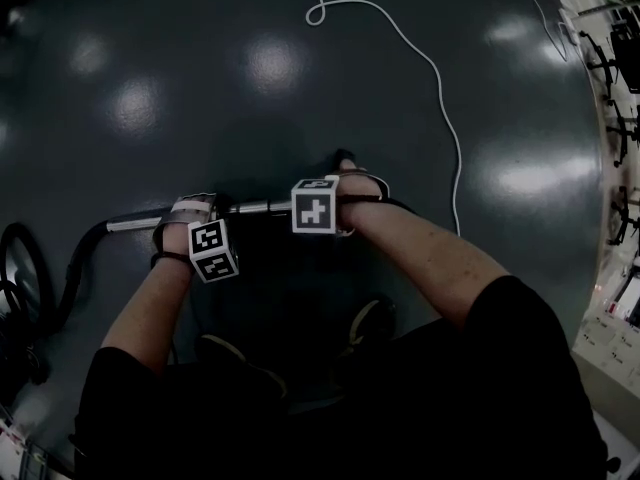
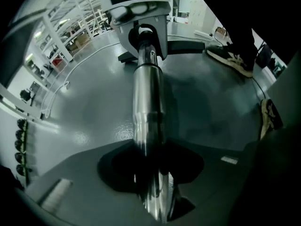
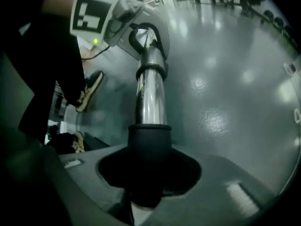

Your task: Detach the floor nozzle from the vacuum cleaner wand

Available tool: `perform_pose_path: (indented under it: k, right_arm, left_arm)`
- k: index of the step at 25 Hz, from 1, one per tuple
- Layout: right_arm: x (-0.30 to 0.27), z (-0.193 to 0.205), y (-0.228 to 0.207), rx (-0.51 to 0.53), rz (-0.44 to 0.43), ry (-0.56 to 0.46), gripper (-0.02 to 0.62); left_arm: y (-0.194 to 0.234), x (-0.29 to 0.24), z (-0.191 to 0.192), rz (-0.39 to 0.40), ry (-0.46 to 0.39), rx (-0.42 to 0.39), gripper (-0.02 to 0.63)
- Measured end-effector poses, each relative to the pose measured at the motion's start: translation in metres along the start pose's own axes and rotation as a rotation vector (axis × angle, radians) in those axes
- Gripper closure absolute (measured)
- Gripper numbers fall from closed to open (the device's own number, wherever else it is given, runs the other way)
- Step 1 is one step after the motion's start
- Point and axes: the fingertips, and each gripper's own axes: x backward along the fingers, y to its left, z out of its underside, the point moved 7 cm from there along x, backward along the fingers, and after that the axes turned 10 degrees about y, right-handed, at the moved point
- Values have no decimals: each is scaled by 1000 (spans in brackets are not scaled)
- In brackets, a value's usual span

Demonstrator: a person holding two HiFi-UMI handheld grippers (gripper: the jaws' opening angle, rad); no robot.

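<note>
The chrome vacuum wand [image 1: 255,207] lies across the dark floor in front of me, and both hands are on it. In the left gripper view the wand [image 2: 148,107] runs up between the jaws of my left gripper [image 2: 155,206], with dark gaps either side, to my right gripper [image 2: 141,13]. My left gripper [image 1: 190,213] points steeply down. My right gripper [image 1: 350,200] [image 3: 146,197] is shut on the black collar [image 3: 149,140] where the chrome tube [image 3: 150,93] ends. The floor nozzle itself is mostly hidden under my right hand.
A white cable [image 1: 440,98] snakes over the floor beyond the wand. A black hose [image 1: 85,253] curls away at the left. My shoes [image 1: 370,320] stand just behind the wand. Shelving [image 1: 620,118] lines the right edge.
</note>
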Motion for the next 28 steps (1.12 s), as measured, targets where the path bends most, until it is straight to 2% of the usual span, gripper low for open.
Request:
perform_pose_path:
  k: [4, 5, 6, 7, 10, 14, 16, 17, 18, 19, 21, 24, 25, 26, 27, 28]
  right_arm:
    - [18, 9, -2, -75, -249, 20, 474]
    - [21, 11, -1, -76, -271, 15, 474]
    - [23, 13, 1, -68, -244, 18, 474]
    - [26, 13, 2, -50, -174, 30, 474]
    - [28, 5, 1, 52, 136, 47, 474]
    - [41, 2, -3, 119, 506, 112, 476]
    - [48, 1, -5, 139, 635, 135, 476]
    - [50, 1, -5, 136, 638, 131, 476]
    - [50, 0, -5, 117, 584, 112, 476]
    - [49, -1, -2, 86, 479, 83, 476]
    - [46, 0, 6, -4, 187, 29, 476]
    - [45, 15, 21, -167, -322, 0, 476]
    - [44, 20, 25, -199, -450, -11, 476]
    - [44, 23, 27, -210, -506, -19, 476]
    - [46, 24, 26, -199, -477, -13, 476]
    - [48, 24, 24, -168, -372, 12, 477]
  left_arm:
    - [8, 8, 1, -58, -26, -27, 456]
    - [9, 9, 0, -50, -33, -25, 457]
    - [9, 10, -1, -34, -39, -19, 457]
    - [10, 11, -1, -13, -46, -10, 457]
    - [14, 13, -1, 60, -75, 33, 464]
    - [24, 22, 2, 160, -87, 61, 468]
    - [30, 28, 3, 177, -95, 67, 468]
    - [32, 30, 4, 170, -101, 68, 468]
    - [32, 30, 4, 154, -102, 62, 469]
    - [30, 30, 5, 135, -98, 48, 469]
    - [22, 28, 5, 92, -85, 1, 469]
    - [16, 29, -1, 34, -91, -84, 471]
    - [15, 30, -3, 29, -96, -101, 472]
    - [15, 30, -4, 33, -98, -107, 472]
    - [15, 30, -5, 44, -96, -100, 471]
    - [14, 28, -4, 62, -95, -84, 471]
